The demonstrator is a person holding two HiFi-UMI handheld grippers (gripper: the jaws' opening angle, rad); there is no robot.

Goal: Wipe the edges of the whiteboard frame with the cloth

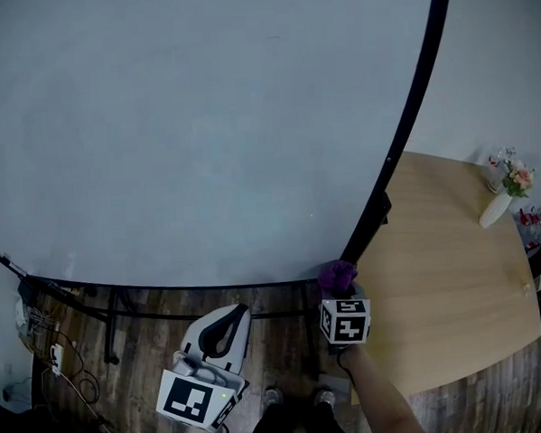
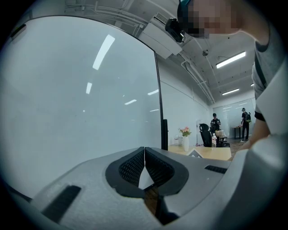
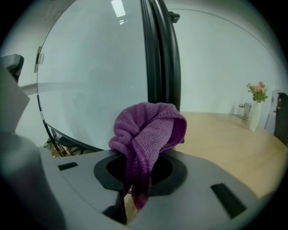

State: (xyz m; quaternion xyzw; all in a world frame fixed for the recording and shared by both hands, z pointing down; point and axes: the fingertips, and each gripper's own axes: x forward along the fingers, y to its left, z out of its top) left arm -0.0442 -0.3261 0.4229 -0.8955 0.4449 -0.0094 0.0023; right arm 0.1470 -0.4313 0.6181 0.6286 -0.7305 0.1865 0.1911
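The purple cloth [image 3: 148, 130] was found clamped in the right hand-held gripper [image 3: 143, 173], bunched above its jaws, close to the whiteboard frame [image 3: 161, 54] at its near right corner. The left hand-held gripper [image 2: 144, 162] was noted with jaws together, nothing held.

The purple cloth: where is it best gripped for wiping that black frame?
Probably as the right tongs hold it: shut on the gathered folds of the cloth near its hanging tail, coming from the side away from the board, so the bunched wad sticks out toward the whiteboard frame.
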